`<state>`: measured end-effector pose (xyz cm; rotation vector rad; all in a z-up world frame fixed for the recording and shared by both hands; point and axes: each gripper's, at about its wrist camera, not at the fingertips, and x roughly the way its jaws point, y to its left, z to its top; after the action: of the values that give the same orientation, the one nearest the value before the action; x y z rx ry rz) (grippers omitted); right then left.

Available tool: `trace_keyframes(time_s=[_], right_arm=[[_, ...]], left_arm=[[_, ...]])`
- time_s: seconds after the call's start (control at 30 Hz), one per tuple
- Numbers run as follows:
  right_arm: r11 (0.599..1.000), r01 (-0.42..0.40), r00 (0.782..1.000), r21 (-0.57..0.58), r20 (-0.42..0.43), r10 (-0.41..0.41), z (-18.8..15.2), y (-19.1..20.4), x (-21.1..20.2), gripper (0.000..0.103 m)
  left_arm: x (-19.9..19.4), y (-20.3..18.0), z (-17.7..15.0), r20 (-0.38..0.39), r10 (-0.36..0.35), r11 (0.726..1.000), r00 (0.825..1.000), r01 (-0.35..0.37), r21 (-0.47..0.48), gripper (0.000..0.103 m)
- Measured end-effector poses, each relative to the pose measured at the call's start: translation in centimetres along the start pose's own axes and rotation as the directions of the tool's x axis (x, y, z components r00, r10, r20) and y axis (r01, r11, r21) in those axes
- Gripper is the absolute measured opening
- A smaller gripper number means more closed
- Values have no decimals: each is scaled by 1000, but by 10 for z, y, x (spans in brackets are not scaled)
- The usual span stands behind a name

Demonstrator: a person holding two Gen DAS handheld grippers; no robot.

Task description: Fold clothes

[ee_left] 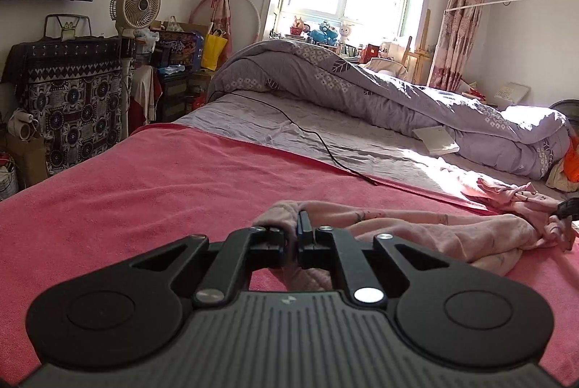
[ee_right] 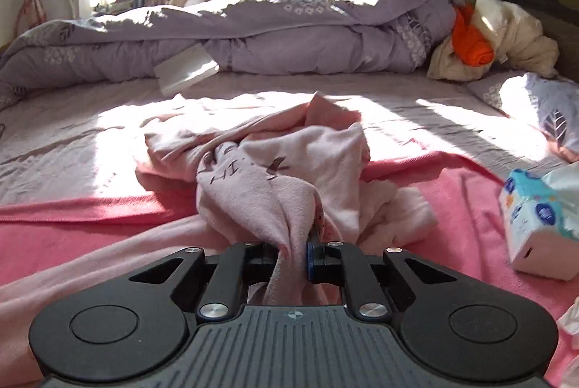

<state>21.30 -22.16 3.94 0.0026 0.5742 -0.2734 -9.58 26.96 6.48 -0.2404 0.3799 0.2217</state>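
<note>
on the pink blanket [ee_left: 144,192] covering the bed, both claws are clamping the pale pink garment [ee_right: 275,171] — left claw [ee_left: 294,236] pinching one bunched end, right claw [ee_right: 298,252] gripping another fold.

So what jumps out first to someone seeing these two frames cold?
Both grippers, the left gripper and right gripper, are shut on one crumpled pink garment lying on the red-pink towel at the bed's near edge. Behind it, a rolled lilac quilt runs across the sunlit bed.
</note>
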Motion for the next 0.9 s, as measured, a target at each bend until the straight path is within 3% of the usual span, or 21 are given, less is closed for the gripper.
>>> trace_keyframes(time_s=[0.07, 0.13, 0.2, 0.23, 0.27, 0.33, 0.4, 0.47, 0.53, 0.6, 0.63, 0.67, 0.7, 0.73, 0.77, 0.83, 0.9], right_arm=[[989, 146, 982, 23, 116, -148, 26, -29, -8, 17], [975, 195, 969, 110, 135, -209, 40, -54, -16, 25], [971, 208, 964, 118, 143, -224, 47, -71, -22, 43], [981, 182, 972, 62, 142, -189, 44, -68, -26, 68], [990, 140, 980, 5, 141, -139, 41, -63, -31, 84], [992, -63, 992, -112, 105, 74, 25, -44, -46, 85], [943, -270, 961, -195, 4, 276, 8, -22, -55, 85], [887, -398, 917, -236, -110, 382, -9, 11, -53, 85], [872, -430, 900, -234, -186, 394, -18, 44, -36, 85], [876, -444, 883, -190, -260, 391, -24, 72, -14, 82], [887, -441, 873, -134, -292, 390, -26, 82, -2, 53], [902, -429, 864, -56, -317, 391, -24, 84, 7, 31], [912, -411, 860, 18, -326, 393, -21, 86, 13, 31], [918, -392, 875, 61, -284, 392, -13, 84, 8, 14], [921, -386, 894, 57, -226, 388, -3, 82, -2, 8], [939, -343, 939, -2, -36, 343, 20, 69, -43, 6], [944, -325, 937, -53, 118, 329, 35, 46, -88, 7]], left_arm=[[5, 3, -2, 0, 3, 1000, 1000, -3, -9, 8], [9, 5, -5, -4, 5, 1000, 1000, -5, -17, 8], [12, 6, -8, -9, 13, 1000, 1000, -13, -13, 8], [14, 7, -9, -13, 17, 1000, 1000, -17, -16, 8], [15, 7, -11, -17, 21, 1000, 1000, -21, -18, 8], [17, 7, -11, -19, 23, 999, 1000, -23, -24, 9], [17, 9, -11, -13, 22, 999, 1000, -23, -37, 9], [20, 8, -7, -2, 24, 998, 1000, -24, -55, 9], [23, 8, 2, 15, 30, 997, 999, -29, -74, 9], [30, 5, 18, 44, 48, 995, 998, -44, -88, 9], [34, 2, 27, 58, 52, 995, 997, -47, -89, 9], [38, -1, 42, 81, 52, 995, 995, -45, -90, 9], [41, -5, 57, 103, 53, 995, 993, -43, -91, 9], [43, -9, 69, 123, 58, 994, 991, -46, -95, 9], [41, -13, 84, 158, 54, 995, 986, -39, -96, 9], [28, -21, 108, 242, 39, 995, 969, -15, -102, 8], [9, -29, 122, 304, 10, 996, 952, 17, -85, 8]])
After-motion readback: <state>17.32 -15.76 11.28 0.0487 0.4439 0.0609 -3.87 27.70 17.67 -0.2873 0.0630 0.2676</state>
